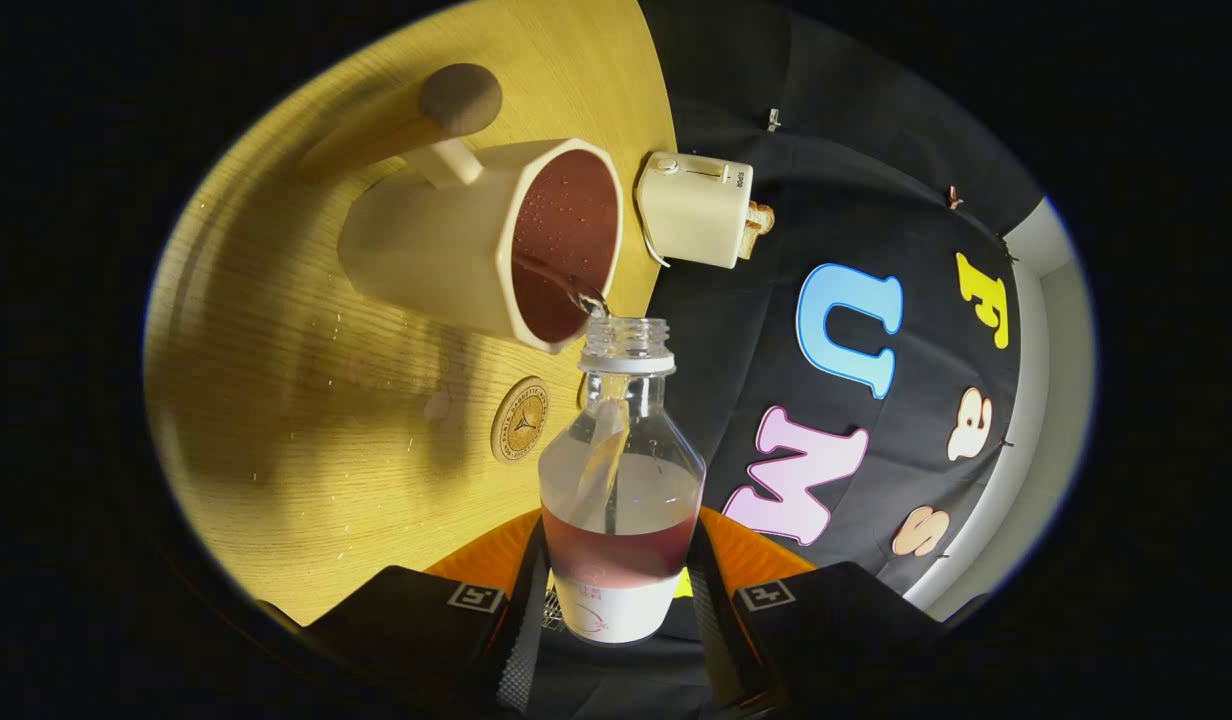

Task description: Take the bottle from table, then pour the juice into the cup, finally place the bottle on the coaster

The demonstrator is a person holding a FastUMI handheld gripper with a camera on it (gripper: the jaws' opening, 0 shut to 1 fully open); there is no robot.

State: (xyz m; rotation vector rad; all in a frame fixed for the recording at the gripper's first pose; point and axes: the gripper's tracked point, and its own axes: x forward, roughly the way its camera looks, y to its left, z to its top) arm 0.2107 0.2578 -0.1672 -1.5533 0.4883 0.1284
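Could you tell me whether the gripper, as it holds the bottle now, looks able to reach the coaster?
Probably yes: the gripper grips the bottle, and the coaster lies bare on the table beside it, short of the cup.

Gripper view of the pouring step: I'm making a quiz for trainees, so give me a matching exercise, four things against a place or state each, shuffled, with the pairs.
Things:
1. bottle
2. cup
3. coaster
4. toaster

Places or states:
A. bare on the wooden table, between cup and bottle
B. held between the gripper fingers, mouth at the cup's rim
C. beyond the cup, at the table's edge
D. holding red juice, with a stream entering

Pairs: 1-B, 2-D, 3-A, 4-C
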